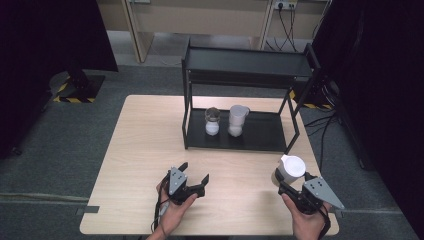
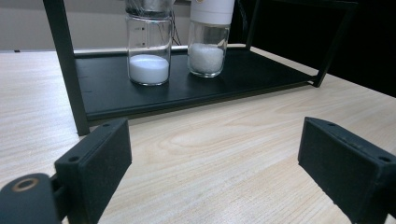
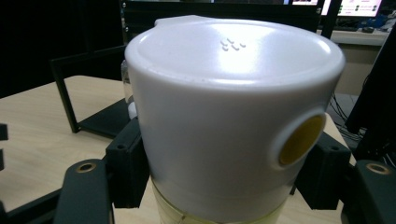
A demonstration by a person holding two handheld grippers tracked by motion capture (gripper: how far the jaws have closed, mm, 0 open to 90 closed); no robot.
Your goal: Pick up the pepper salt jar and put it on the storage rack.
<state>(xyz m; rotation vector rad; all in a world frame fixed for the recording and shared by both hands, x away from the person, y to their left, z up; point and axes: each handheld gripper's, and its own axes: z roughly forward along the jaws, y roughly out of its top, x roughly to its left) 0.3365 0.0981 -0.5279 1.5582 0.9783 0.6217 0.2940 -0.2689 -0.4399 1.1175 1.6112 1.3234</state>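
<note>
My right gripper is shut on a white-lidded jar at the table's right, just in front of the black rack's right leg. In the right gripper view the jar's white lid with a yellow round spot looms large between the black jaws, which press on both its sides; pale yellow shows under the lid. My left gripper rests low at the table's front middle, open, with bare wood between its jaws. On the rack's lower shelf stand a glass jar and a white-capped jar, both holding white powder.
The two-tier black rack stands at the table's far middle, its top shelf bare. Its legs frame the lower shelf. Light wood tabletop stretches to the left. Dark curtains and cables lie beyond the table.
</note>
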